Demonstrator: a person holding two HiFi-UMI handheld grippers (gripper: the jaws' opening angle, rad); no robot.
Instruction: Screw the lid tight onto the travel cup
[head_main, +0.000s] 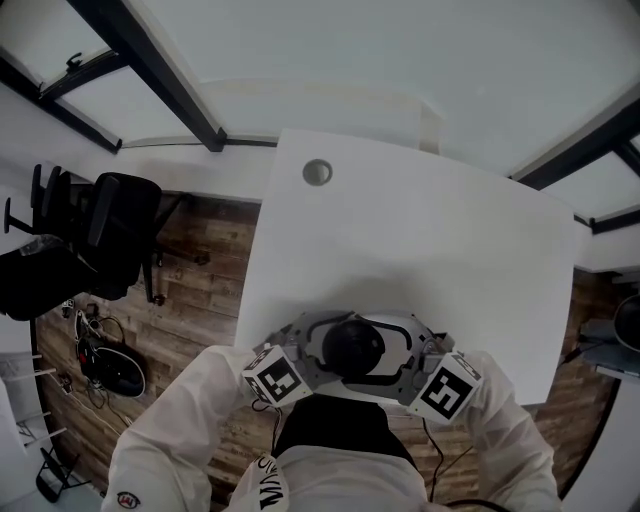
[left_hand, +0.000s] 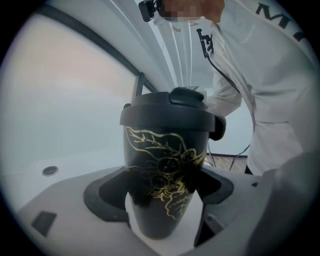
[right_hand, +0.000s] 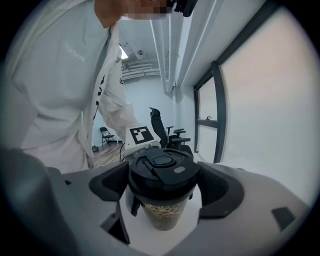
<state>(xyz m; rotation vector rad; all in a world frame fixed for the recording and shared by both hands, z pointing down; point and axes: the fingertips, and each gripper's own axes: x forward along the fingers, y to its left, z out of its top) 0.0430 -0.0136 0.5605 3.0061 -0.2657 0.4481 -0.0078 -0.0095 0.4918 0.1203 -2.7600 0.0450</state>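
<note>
A person in a white jacket (head_main: 340, 480) holds both grippers at the near edge of a plain white counter (head_main: 420, 240), one from each side of a dark, tapered travel cup (left_hand: 160, 165) printed with a gold leaf pattern. The cup stands upright close to that edge, its base apparently resting on the counter, and it wears a black plastic lid (right_hand: 162, 170) with a flip tab on top.

The left gripper (head_main: 325, 350) comes in from the left. Its black padded fingers (left_hand: 102, 197) are set wide and clamped on the cup's patterned body, below the lid. The right gripper (head_main: 395, 355) comes in from the opposite side and sits higher. Its fingers (right_hand: 217, 190) are closed on the rim of the lid, one pad against each side.

Each gripper's cube with square markers (head_main: 275, 377) shows just in front of the person's sleeves. A small round grey grommet (head_main: 317, 172) sits near the counter's far left corner. A black office chair (head_main: 110, 235) stands on the wooden plank floor (head_main: 200, 290) to the left of the counter.
</note>
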